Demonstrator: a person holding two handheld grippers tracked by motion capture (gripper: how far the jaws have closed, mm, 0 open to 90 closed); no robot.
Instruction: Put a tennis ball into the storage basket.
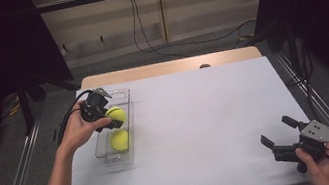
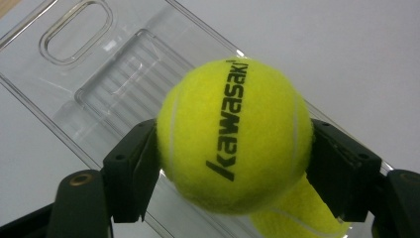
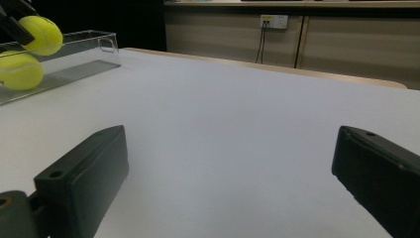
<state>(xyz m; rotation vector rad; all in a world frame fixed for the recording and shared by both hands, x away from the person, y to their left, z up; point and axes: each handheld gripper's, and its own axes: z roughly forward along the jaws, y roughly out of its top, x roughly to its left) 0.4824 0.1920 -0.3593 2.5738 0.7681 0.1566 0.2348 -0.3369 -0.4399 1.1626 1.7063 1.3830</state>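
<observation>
Held ball: we see a yellow tennis ball (image 2: pixel 235 136) clamped between the fingers (image 2: pixel 131 171) of the left gripper (image 1: pixel 105 116), above the clear tray (image 1: pixel 125 95) near the table's left edge.
Relation: the ball sits directly over the tray's open top; the tray's long axis runs from the near edge toward the far edge of the table (image 1: pixel 207 116).
Second ball: another tennis ball (image 1: pixel 120 140) lies inside the tray, at its near end.
Count: we count two balls, one tray.
Nearer hand: the left one, by far.
Right gripper (image 1: pixel 282 138): fingers spread wide, gripping nothing, near the table's near right corner, well apart from the tray.
</observation>
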